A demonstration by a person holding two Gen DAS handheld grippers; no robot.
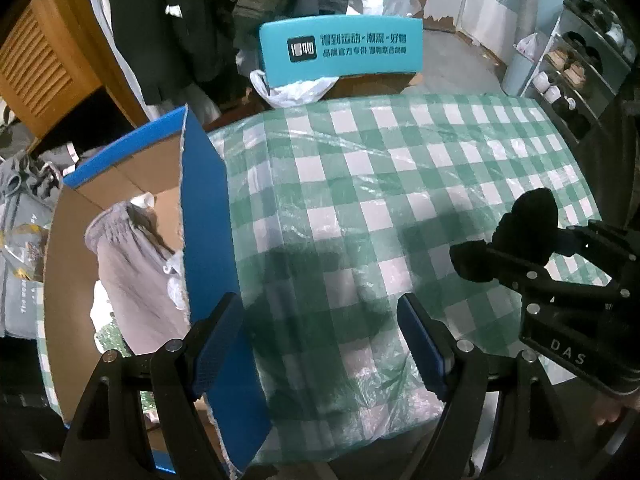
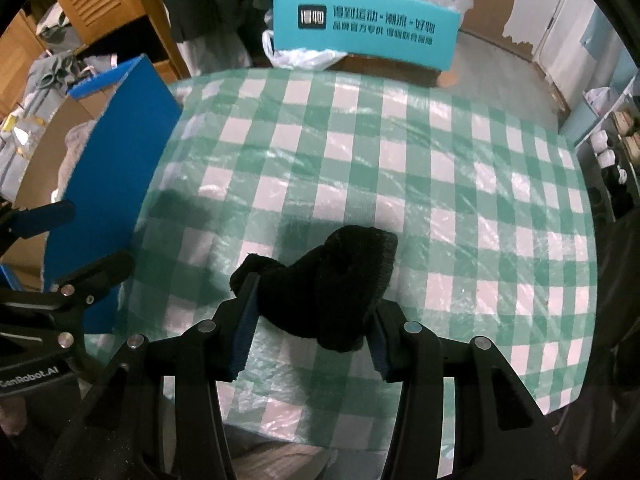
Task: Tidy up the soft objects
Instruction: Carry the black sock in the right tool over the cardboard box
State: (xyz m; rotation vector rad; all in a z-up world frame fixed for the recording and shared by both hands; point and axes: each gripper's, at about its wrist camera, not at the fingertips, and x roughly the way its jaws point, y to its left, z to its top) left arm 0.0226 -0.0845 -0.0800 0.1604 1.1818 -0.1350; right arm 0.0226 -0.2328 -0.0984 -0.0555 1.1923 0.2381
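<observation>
Above the checked tablecloth (image 2: 400, 168), a black sock (image 2: 340, 280) is clamped by the right gripper (image 2: 308, 336), while the left gripper (image 1: 320, 340) is held wide open beside the blue box (image 1: 208, 216).

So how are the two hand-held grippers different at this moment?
The right hand-held gripper is shut on a black sock; the left hand-held gripper is open and holds nothing. The right one is over the checked tablecloth; the left one straddles the wall of the blue box. Both have black arms and blue pads.
</observation>
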